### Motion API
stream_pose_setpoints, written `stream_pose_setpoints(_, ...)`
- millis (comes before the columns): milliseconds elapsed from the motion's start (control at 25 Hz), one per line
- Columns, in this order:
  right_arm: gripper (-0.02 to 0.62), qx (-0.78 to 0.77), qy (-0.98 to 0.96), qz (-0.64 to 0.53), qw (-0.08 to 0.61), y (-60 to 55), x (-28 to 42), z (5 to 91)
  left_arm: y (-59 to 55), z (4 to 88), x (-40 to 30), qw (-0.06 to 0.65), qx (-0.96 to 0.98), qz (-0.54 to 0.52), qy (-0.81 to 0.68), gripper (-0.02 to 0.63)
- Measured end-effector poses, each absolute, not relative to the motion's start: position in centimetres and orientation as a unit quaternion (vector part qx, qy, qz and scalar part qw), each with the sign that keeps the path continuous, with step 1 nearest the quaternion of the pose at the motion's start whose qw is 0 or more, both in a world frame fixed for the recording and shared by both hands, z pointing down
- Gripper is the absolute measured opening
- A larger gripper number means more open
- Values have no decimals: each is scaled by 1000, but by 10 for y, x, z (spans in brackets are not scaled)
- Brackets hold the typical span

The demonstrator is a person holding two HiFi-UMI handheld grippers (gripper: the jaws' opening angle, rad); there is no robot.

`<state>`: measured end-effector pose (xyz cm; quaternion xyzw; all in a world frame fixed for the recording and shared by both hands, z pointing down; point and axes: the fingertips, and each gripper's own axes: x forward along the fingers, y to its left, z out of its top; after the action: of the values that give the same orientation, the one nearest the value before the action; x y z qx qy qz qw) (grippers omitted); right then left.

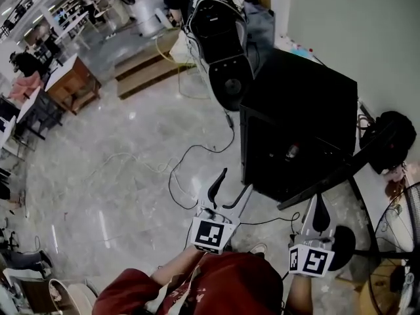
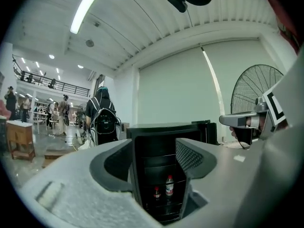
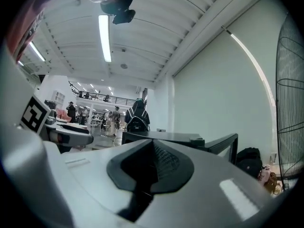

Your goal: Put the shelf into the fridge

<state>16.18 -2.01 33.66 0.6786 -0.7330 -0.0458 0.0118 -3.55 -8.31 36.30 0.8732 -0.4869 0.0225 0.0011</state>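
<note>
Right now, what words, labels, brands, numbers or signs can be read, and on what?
No readable text in any view.
Two small bottles inside the open black fridge: labels too small to read.
Black-and-white square markers on the left cube and right cube: patterns, no letters.

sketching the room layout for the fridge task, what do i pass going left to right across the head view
wooden desk → wooden step → black backpack → black fridge → black bag

The black fridge [image 1: 302,104] stands upright, its door [image 1: 335,176] swung open, two bottles [image 2: 169,185] inside.
</note>
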Motion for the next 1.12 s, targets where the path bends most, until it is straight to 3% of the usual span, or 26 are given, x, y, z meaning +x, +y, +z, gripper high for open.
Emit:
stream_pose_setpoints(160, 0, 679, -733, -52, 10, -25, 154, 332, -88, 361, -39, -13, 873, 21, -487, 283)
stream_pose_setpoints(360, 0, 675, -735, -55, 8, -30, 147, 329, -93, 360, -45, -44, 860, 46, -507, 148)
stream_pose_setpoints(520, 0, 675, -736, -50, 7, -31, 144, 331, -96, 363, -47, -29, 860, 41, -507, 95)
stream_pose_setpoints(640, 0, 674, -738, -48, 5, -32, 141, 332, -97, 363, -50, -28, 858, 33, -512, 6)
stream_pose_setpoints(1120, 0, 668, -742, -54, 16, -35, 138, 337, -96, 360, -46, -42, 862, 44, -504, 6)
